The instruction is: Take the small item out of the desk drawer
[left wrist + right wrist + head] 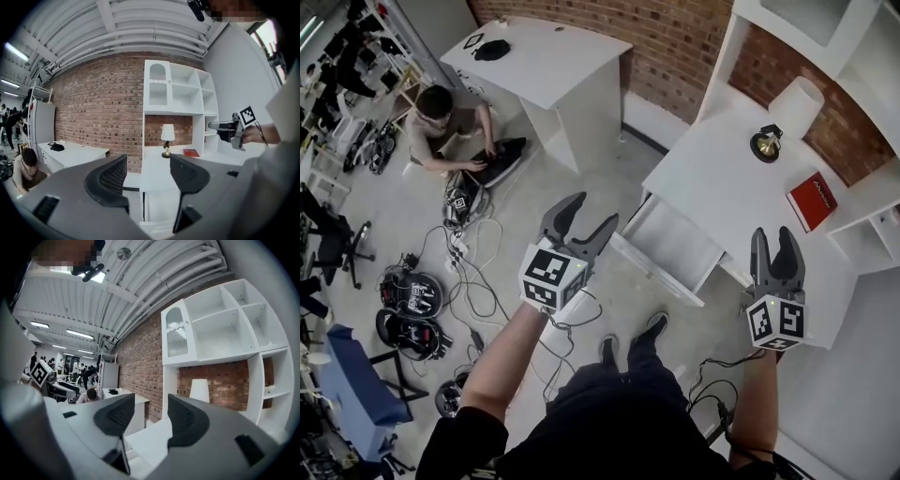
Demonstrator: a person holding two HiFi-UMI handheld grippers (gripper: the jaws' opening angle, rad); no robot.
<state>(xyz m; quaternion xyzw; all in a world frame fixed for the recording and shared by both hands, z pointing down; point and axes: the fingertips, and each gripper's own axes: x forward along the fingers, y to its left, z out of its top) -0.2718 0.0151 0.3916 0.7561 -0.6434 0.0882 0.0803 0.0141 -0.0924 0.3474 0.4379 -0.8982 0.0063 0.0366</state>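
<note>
The white desk [722,178] stands against the brick wall, its drawer [670,246] pulled out toward me. The drawer's inside looks plain white; I cannot make out any small item in it. My left gripper [592,212] hovers open and empty just left of the drawer front. Right of the drawer, my right gripper [772,234] is held open over the desk's near edge, also empty. In the left gripper view the open left gripper [149,176] faces the desk [159,164]. The right gripper [147,420] is open in its own view.
On the desk stand a lamp [783,117] and a red book [812,201], with white shelves [872,234] beside it. A second white desk [539,56] stands at back left. A person [441,122] sits on the floor among cables and gear [417,300].
</note>
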